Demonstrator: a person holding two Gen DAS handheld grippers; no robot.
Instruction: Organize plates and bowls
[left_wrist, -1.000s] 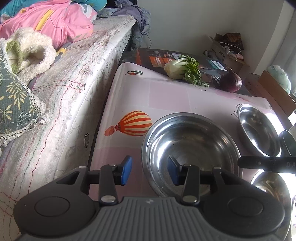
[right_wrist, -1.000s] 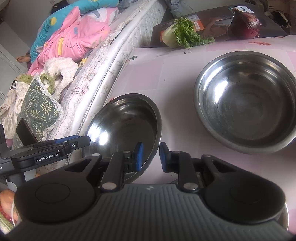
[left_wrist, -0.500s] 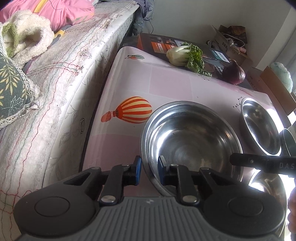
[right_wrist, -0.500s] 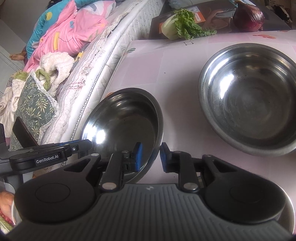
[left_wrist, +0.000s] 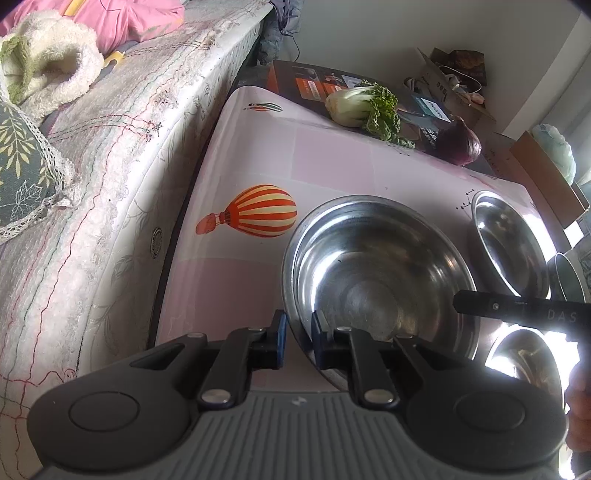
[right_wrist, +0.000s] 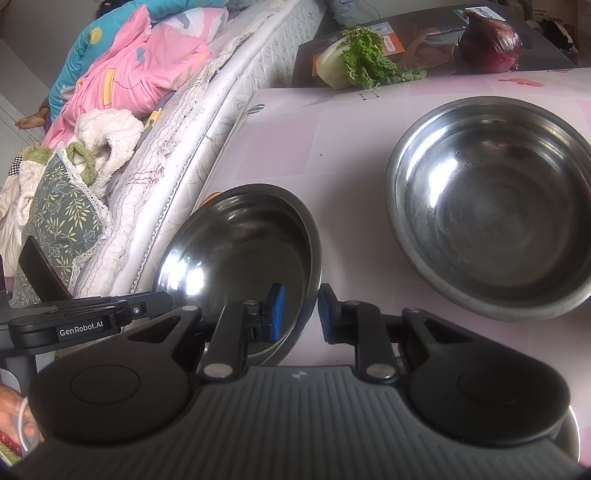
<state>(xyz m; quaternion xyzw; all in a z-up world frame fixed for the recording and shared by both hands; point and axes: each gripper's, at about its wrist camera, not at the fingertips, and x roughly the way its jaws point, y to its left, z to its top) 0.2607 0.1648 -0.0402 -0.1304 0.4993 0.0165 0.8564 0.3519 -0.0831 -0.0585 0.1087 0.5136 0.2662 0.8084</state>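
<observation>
Two claws pinch opposite edges of one steel bowl (left_wrist: 376, 273) on a pink worktop (left_wrist: 325, 162) beside a bed (left_wrist: 110, 147) — the left claw (left_wrist: 297, 334) has just closed onto its near-left rim, the right claw (right_wrist: 301, 314) clamps its right rim. A second bowl (right_wrist: 491, 206) sits further right.

Pink tablecloth (left_wrist: 332, 173), orange-striped balloon print (left_wrist: 255, 216); purple onion (left_wrist: 460, 146).

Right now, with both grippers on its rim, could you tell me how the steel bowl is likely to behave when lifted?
The steel bowl looks rigid and thin-walled, so probably light. Its polished rim may slip between the left gripper pads. Held by the right gripper too, it should tip less.
</observation>
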